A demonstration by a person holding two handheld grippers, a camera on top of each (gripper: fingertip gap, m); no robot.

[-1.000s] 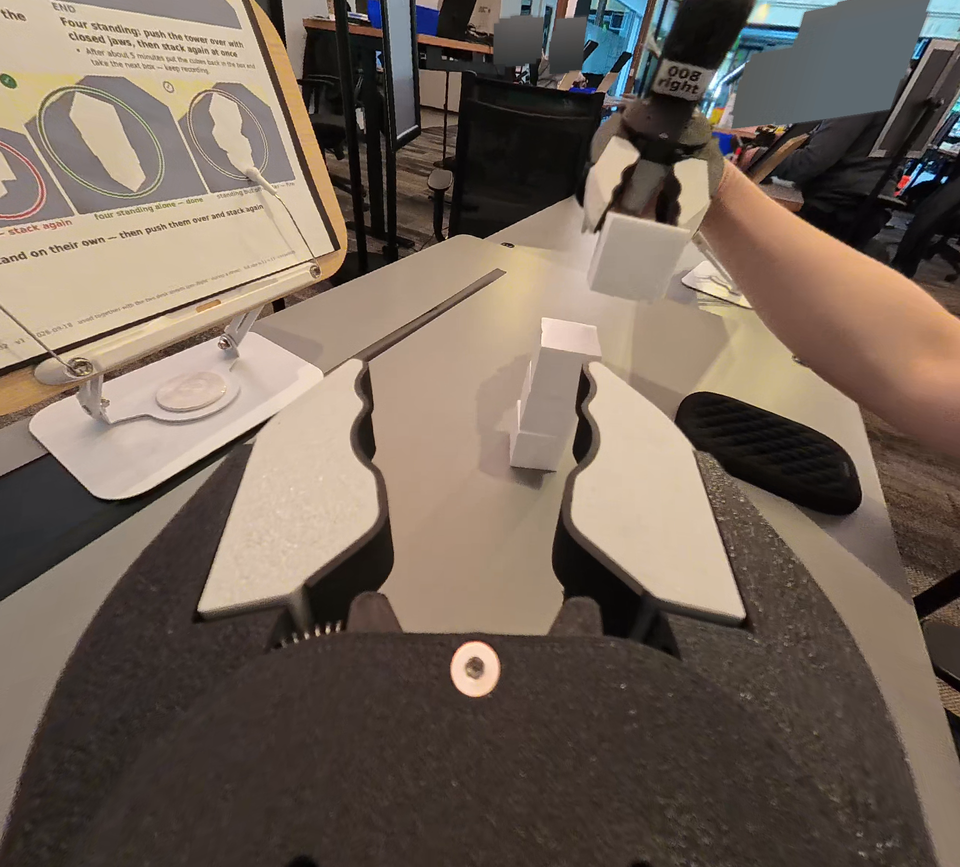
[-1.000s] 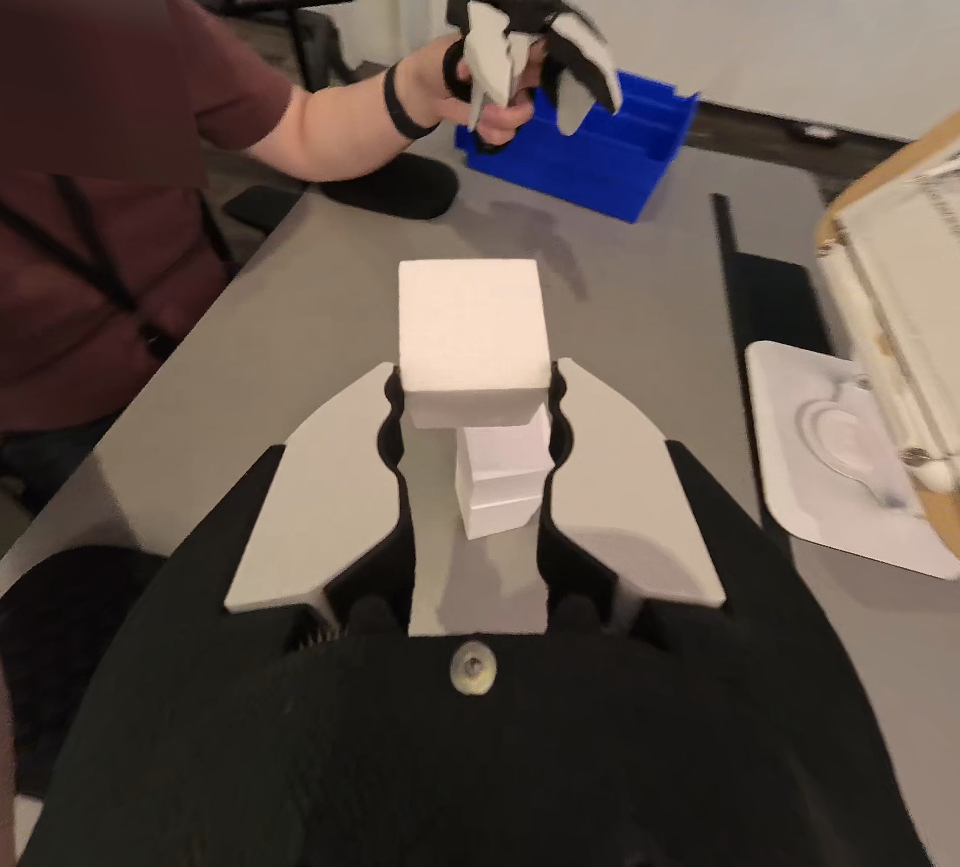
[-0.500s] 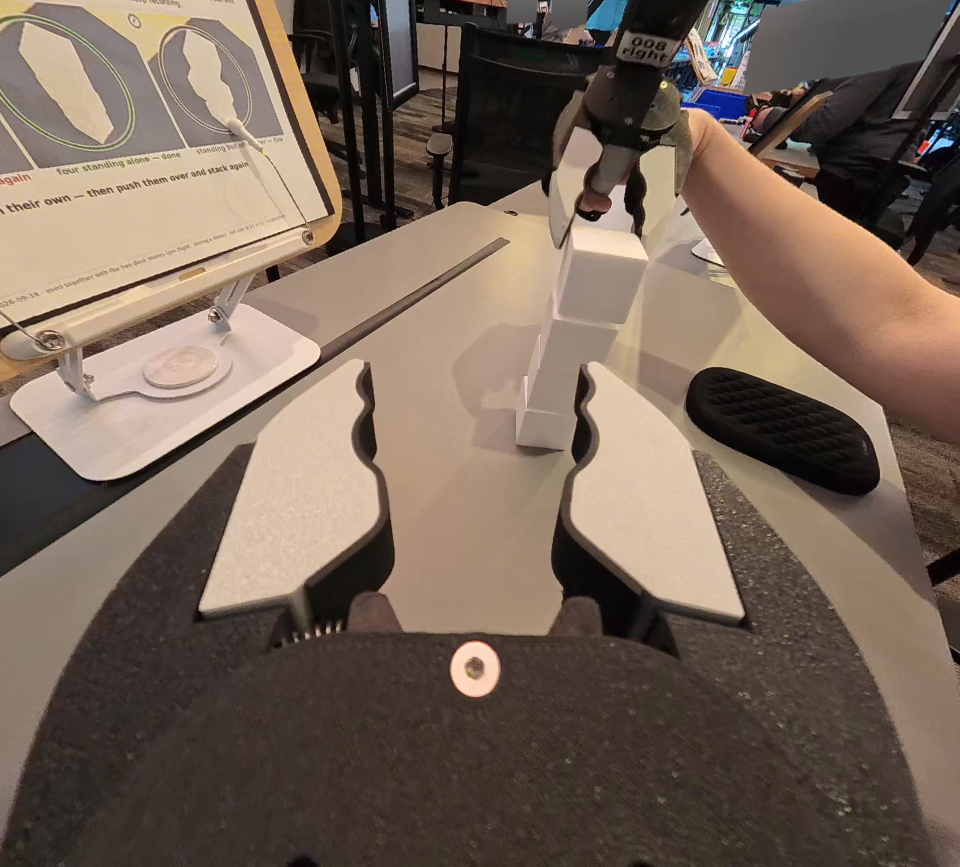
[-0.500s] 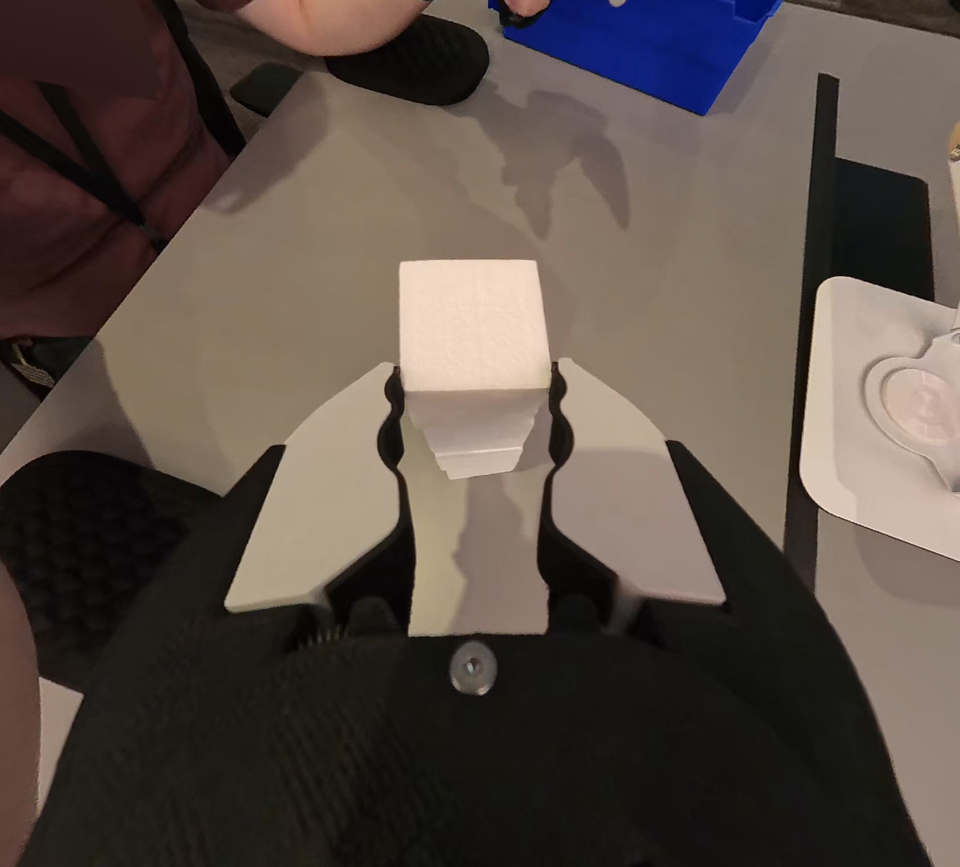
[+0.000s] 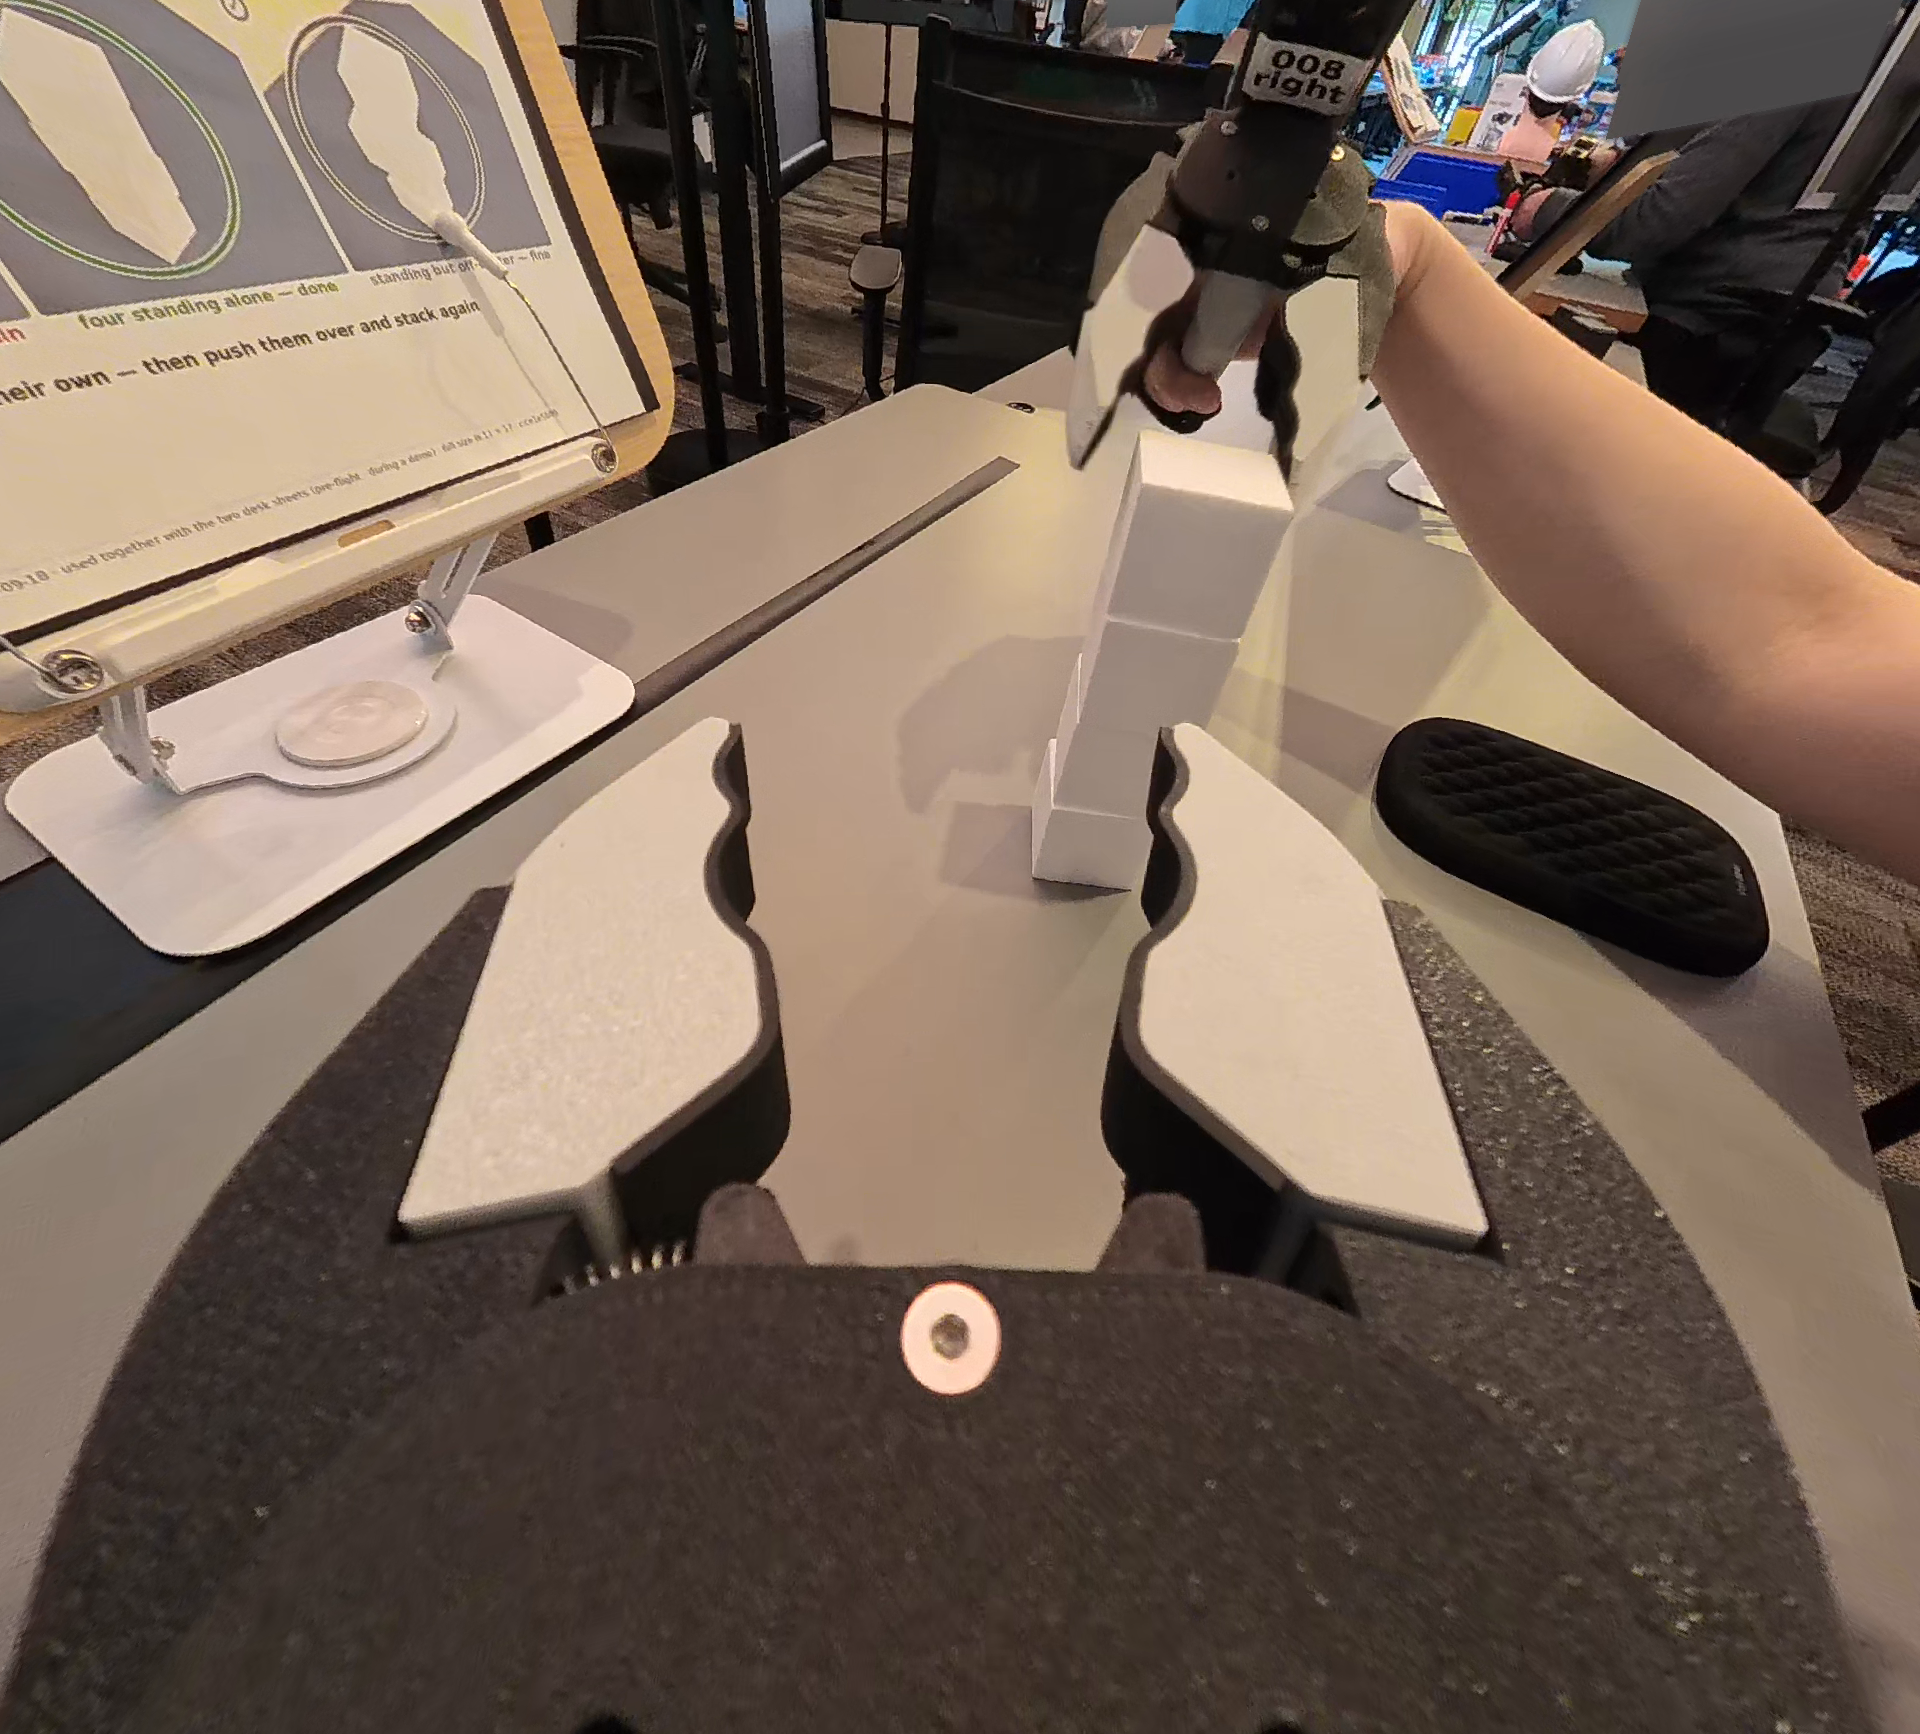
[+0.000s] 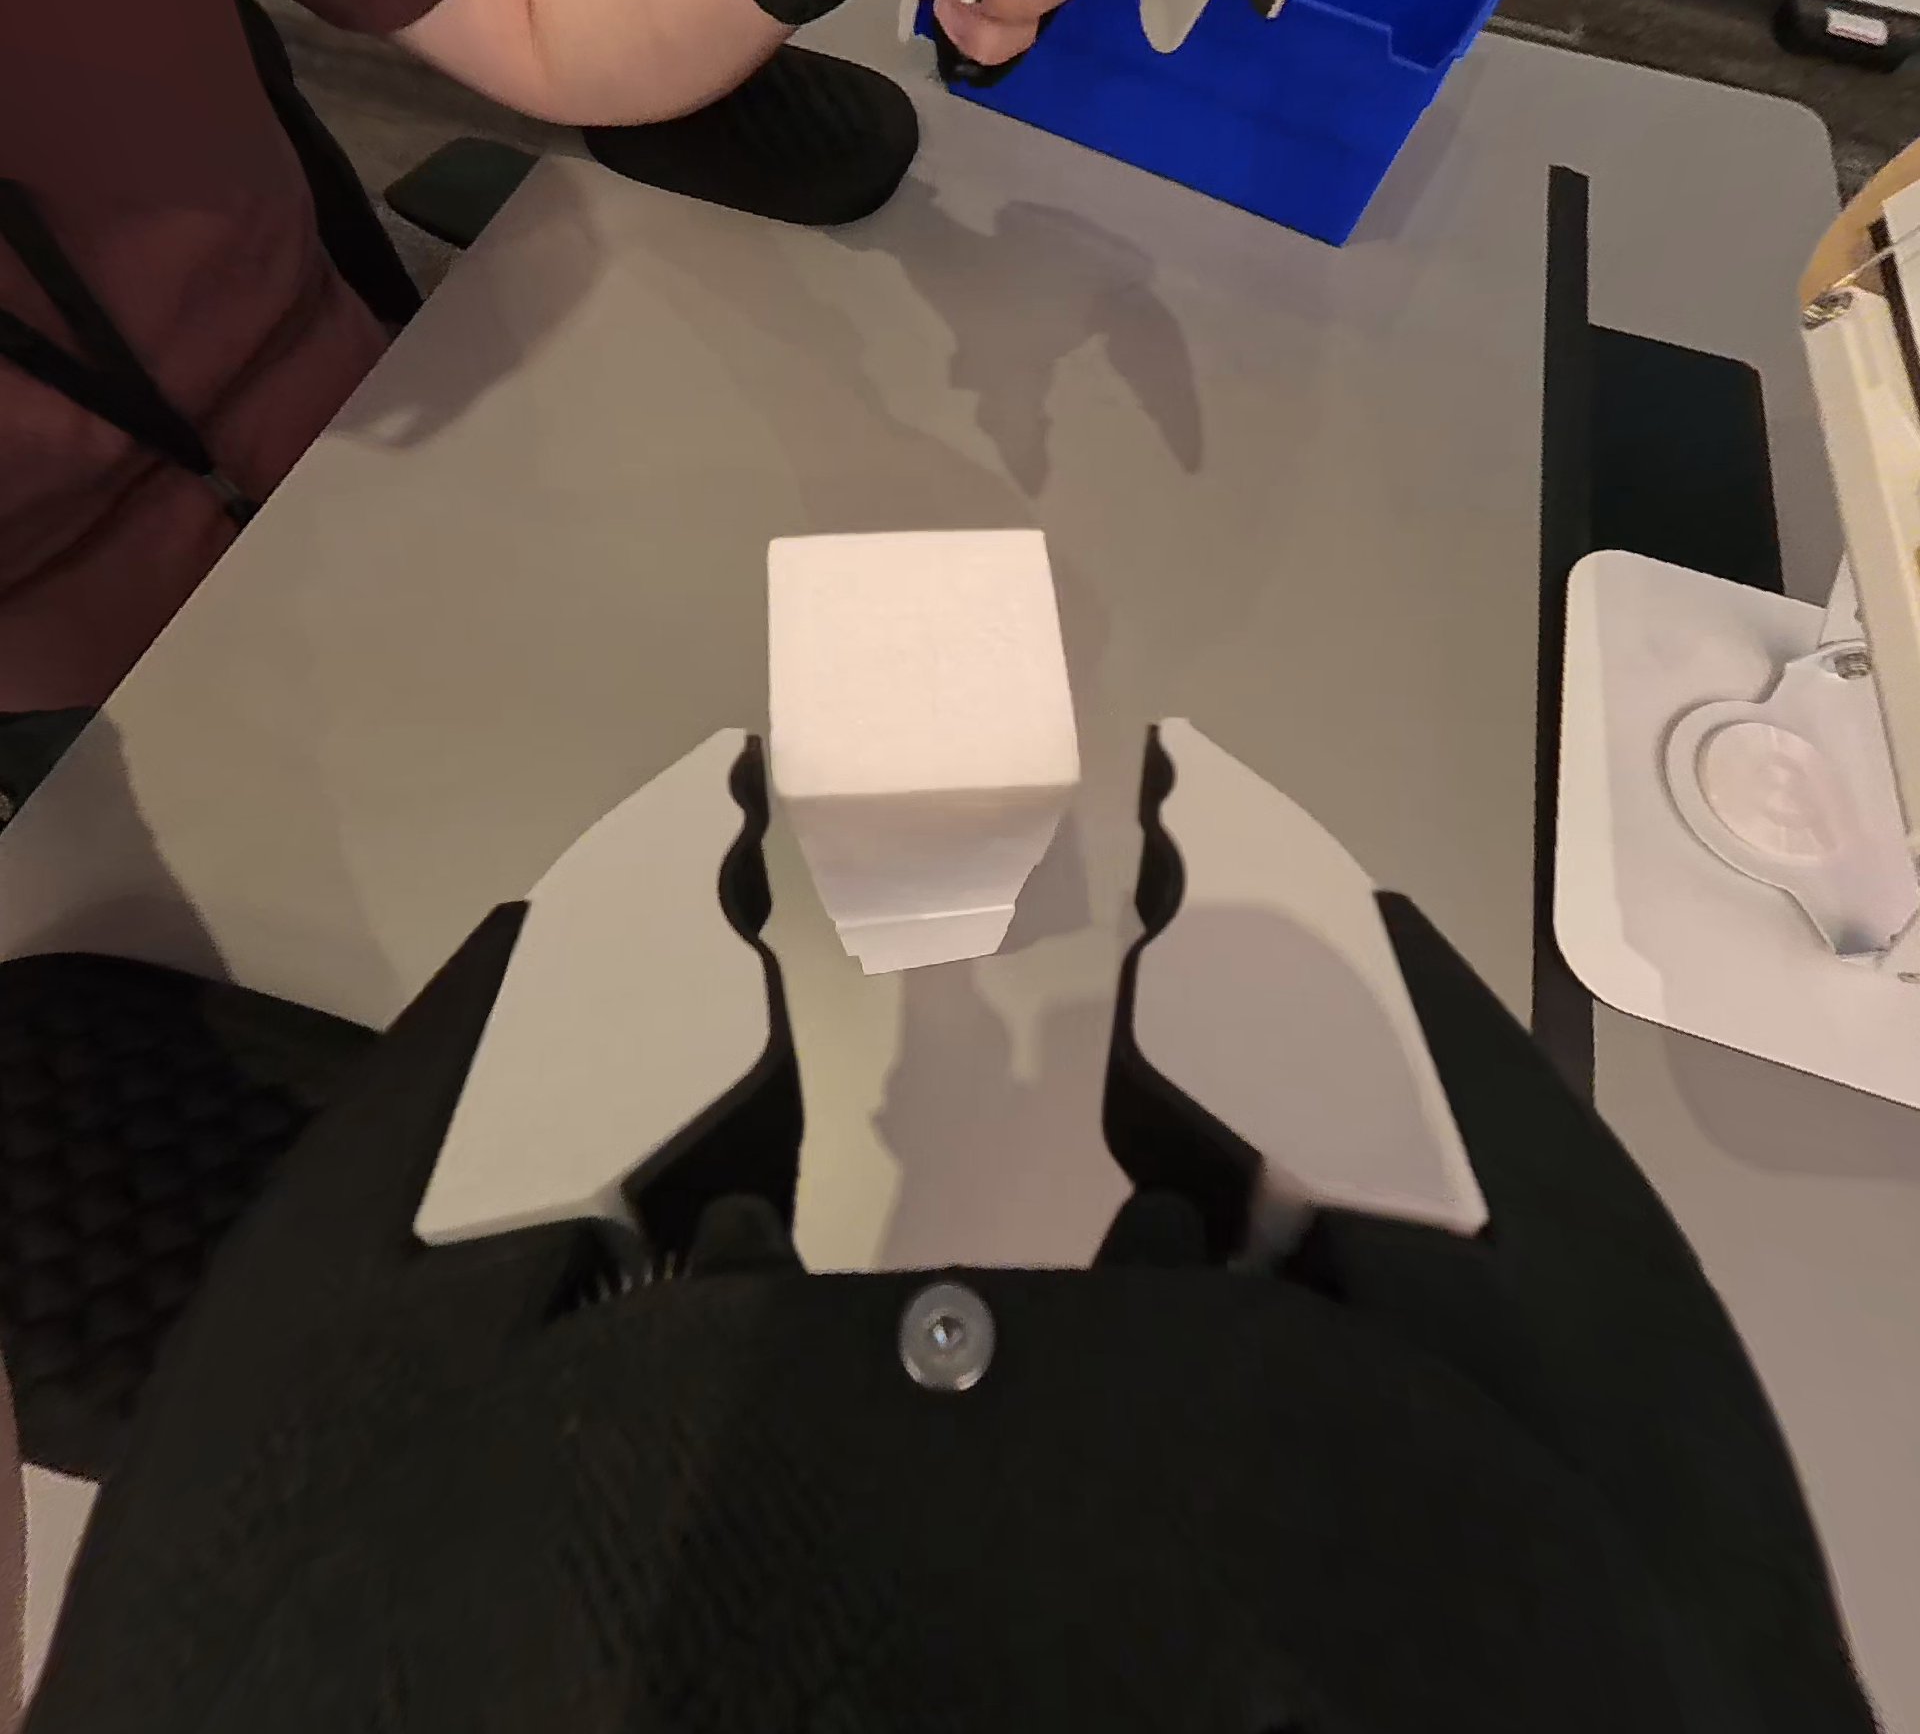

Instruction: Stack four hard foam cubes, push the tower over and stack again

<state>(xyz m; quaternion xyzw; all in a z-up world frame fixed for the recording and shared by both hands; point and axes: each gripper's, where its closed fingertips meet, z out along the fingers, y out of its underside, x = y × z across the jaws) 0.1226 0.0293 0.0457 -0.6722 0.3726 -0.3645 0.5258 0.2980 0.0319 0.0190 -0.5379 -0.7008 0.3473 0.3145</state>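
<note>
A tower of white foam cubes [image 5: 1143, 645] stands on the grey table [image 5: 883, 1009], slightly stepped and leaning. Its top cube [image 6: 920, 666] sits free on the stack. My right gripper [image 6: 951, 749] is open, its fingers on either side of the top cube with a gap on both sides; in the left wrist view it [image 5: 1184, 448] hangs over the tower. My left gripper [image 5: 945, 749] is open and empty, held back from the tower; it also shows far off in the right wrist view [image 6: 1049, 11].
An instruction board on a white stand [image 5: 312, 749] is at the left. A black wrist pad [image 5: 1569, 843] lies right of the tower; another [image 6: 748, 136] lies far off. A blue bin [image 6: 1278, 63] stands at the table's far edge. A person's arm [image 5: 1662, 562] reaches in. The grippers' ends are close to 20 centimeters from one another.
My right gripper lowered the cube it held onto the tower, then opened and let it go. The left gripper stayed open and back.
</note>
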